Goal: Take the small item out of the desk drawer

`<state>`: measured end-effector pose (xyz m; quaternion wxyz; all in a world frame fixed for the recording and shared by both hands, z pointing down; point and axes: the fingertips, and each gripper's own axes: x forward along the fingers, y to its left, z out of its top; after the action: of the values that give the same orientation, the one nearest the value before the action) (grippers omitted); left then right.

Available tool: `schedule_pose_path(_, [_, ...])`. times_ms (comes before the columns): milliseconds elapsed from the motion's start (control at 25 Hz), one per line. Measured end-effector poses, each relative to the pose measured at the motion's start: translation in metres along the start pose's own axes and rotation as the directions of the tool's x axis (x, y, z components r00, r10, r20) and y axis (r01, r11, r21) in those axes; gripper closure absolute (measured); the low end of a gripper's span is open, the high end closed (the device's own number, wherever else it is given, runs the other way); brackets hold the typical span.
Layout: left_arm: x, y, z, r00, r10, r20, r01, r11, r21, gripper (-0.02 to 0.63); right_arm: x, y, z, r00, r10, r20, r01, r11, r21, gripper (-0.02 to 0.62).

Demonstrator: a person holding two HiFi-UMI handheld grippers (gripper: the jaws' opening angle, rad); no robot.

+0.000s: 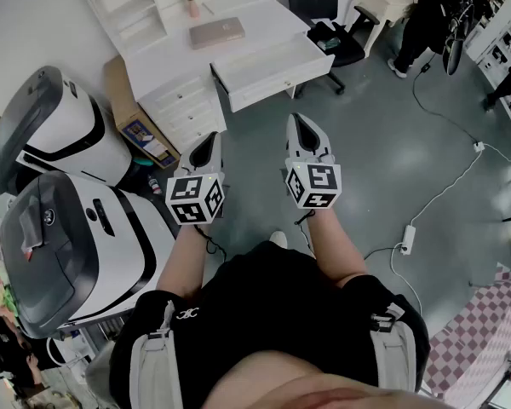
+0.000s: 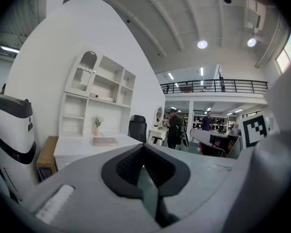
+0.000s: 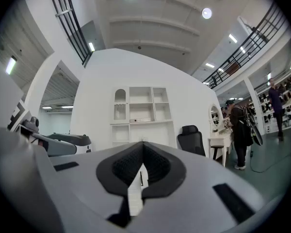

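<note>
White desk (image 1: 166, 54) stands ahead of me. Items are listed from my left to my right.

1. Left gripper (image 1: 207, 146): jaws closed pad to pad, nothing between them. I hold it in front of my body, tip pointing at the desk's fixed drawer bank, to the left of the open drawer.

2. Drawer (image 1: 277, 86): pulled out of the desk front, well apart from both grippers. Its long axis runs across my line of reach, slanting from near-left to far-right. It lies forward of both sets of jaws, in line with the gap between them and a little toward my right. The inside reads as plain white from the head view; I cannot make out the small item there, so its exact position in the drawer is unconfirmed.

3. Right gripper (image 1: 300, 126): jaws fully closed and empty. Its tip points at the drawer's front wall and sits closer to it than the left tip does.

Judgement: the right gripper is the nearer one for the reach. It must travel forward, open, and come down over the front wall into the tray
</note>
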<state>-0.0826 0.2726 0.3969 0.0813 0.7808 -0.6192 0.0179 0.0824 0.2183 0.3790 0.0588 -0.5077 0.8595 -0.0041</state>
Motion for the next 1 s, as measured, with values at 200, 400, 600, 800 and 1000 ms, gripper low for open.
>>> schedule_pose_path(200, [0.003, -0.009, -0.01, 1.0, -0.006, -0.029, 0.006, 1.0, -0.003, 0.592, -0.008, -0.008, 0.0, 1.0, -0.019, 0.003, 0.019, 1.0, 0.004, 0.598])
schedule_pose_path(400, [0.022, -0.022, -0.008, 0.999, -0.024, -0.026, 0.024, 1.0, 0.004, 0.592, -0.005, -0.031, 0.0, 0.999, -0.039, 0.006, 0.038, 0.999, 0.01, 0.598])
schedule_pose_path(600, [0.046, -0.035, -0.002, 0.999, -0.032, -0.022, 0.032, 0.999, 0.018, 0.592, 0.003, -0.053, -0.001, 0.999, -0.038, 0.001, 0.038, 0.999, 0.01, 0.598])
schedule_pose_path(800, [0.071, -0.046, 0.002, 0.999, -0.028, -0.02, 0.029, 0.999, 0.027, 0.592, 0.017, -0.076, -0.002, 0.999, -0.035, -0.002, 0.035, 0.999, 0.013, 0.598])
schedule_pose_path(1000, [0.094, -0.059, 0.001, 1.0, -0.014, -0.019, 0.015, 1.0, 0.026, 0.592, 0.028, -0.1, -0.007, 1.0, -0.013, -0.015, 0.014, 1.0, 0.018, 0.598])
